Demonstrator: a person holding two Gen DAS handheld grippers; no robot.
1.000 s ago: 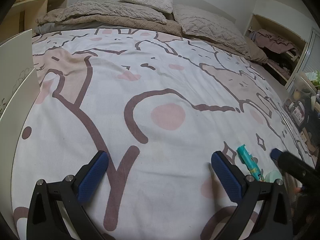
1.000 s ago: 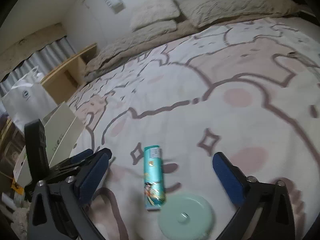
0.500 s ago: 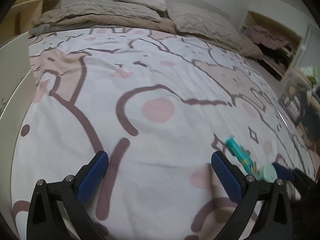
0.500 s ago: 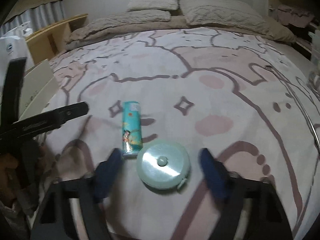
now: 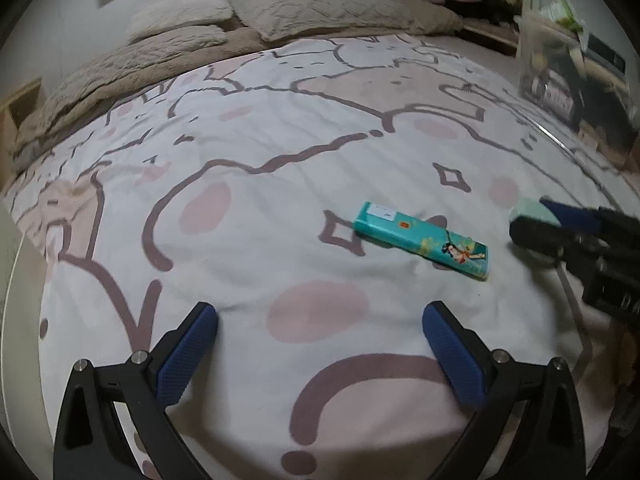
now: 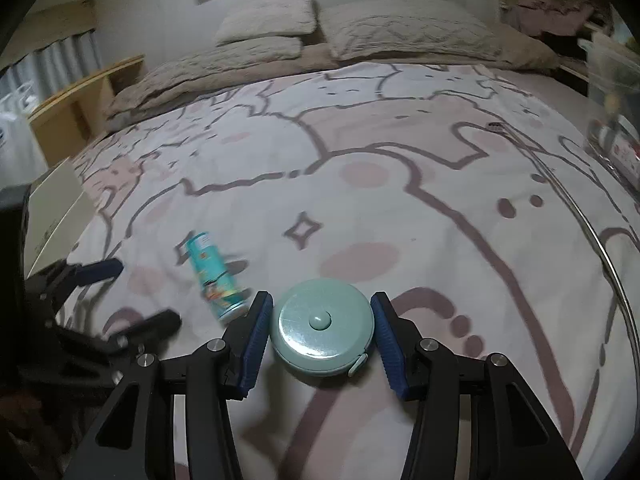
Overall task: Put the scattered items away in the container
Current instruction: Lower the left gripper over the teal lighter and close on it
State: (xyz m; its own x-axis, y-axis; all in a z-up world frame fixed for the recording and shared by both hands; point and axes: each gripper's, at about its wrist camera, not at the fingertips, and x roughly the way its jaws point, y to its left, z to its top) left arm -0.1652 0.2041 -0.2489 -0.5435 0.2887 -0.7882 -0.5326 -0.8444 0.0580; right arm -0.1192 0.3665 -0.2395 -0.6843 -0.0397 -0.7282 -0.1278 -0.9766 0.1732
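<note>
Dim, even indoor light with soft, faint shadows. Fisheye bending and dark vignette all round; motion blur around nine o'clock.

On the bed lie one round green tape measure [image 6: 322, 334] near the right and one teal box [image 5: 422, 240] beside it, with three pillows [image 6: 408, 32] far behind.

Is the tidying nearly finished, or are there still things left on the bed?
Nothing looks put away yet. The right tool is closing around the round green case, pads beside it. The teal box lies loose on the bed; the left tool is open and empty.
</note>
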